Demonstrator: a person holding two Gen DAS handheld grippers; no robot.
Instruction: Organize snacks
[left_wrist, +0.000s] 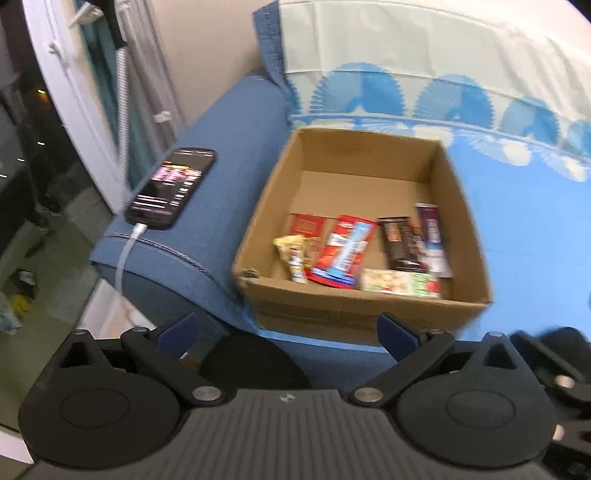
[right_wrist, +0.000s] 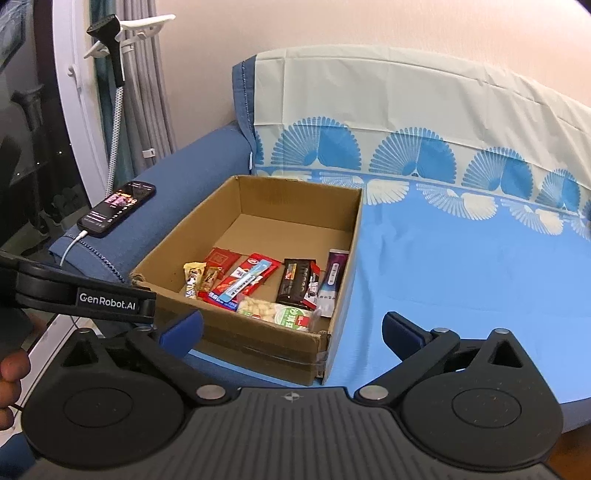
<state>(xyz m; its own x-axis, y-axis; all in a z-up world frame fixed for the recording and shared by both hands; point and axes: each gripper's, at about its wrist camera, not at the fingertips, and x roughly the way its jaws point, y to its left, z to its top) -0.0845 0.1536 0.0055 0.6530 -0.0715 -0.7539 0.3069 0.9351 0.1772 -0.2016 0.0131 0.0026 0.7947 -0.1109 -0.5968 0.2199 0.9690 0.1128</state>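
The snacks (right_wrist: 258, 288) all lie inside the cardboard box (right_wrist: 295, 210) on the blue sofa cover (right_wrist: 461, 266), so sorting looks nearly done; left gripper (left_wrist: 288, 328) and right gripper (right_wrist: 291, 328) both hang spread and empty at six o'clock; only the right view shows the left gripper's body at nine o'clock

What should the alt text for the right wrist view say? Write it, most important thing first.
An open cardboard box sits on a blue patterned sheet over a sofa, with several snack packets lying flat at its near end. The open, empty right gripper frames it from below. A phone on a charging cable lies on the blue armrest.
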